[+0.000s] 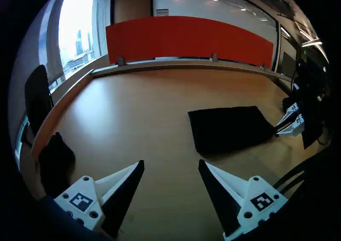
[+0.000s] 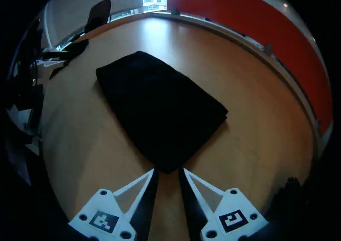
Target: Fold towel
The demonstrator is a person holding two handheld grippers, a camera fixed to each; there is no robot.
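A black towel (image 2: 160, 108) lies folded into a flat rectangle on the wooden table (image 2: 255, 126). In the right gripper view my right gripper (image 2: 168, 171) has its fingers drawn close together, with the towel's near corner pinched between the tips. The left gripper view shows the same towel (image 1: 228, 128) to the right of centre, and the right gripper (image 1: 279, 129) holds its right corner there. My left gripper (image 1: 170, 164) is open over bare table, a short way in front of the towel and touching nothing.
A red partition (image 1: 187, 38) runs along the table's far edge. A black chair (image 1: 36, 98) stands by the window at the left, and another dark object (image 1: 55, 164) sits near the left edge. Equipment and cables (image 2: 47, 57) are beyond the towel.
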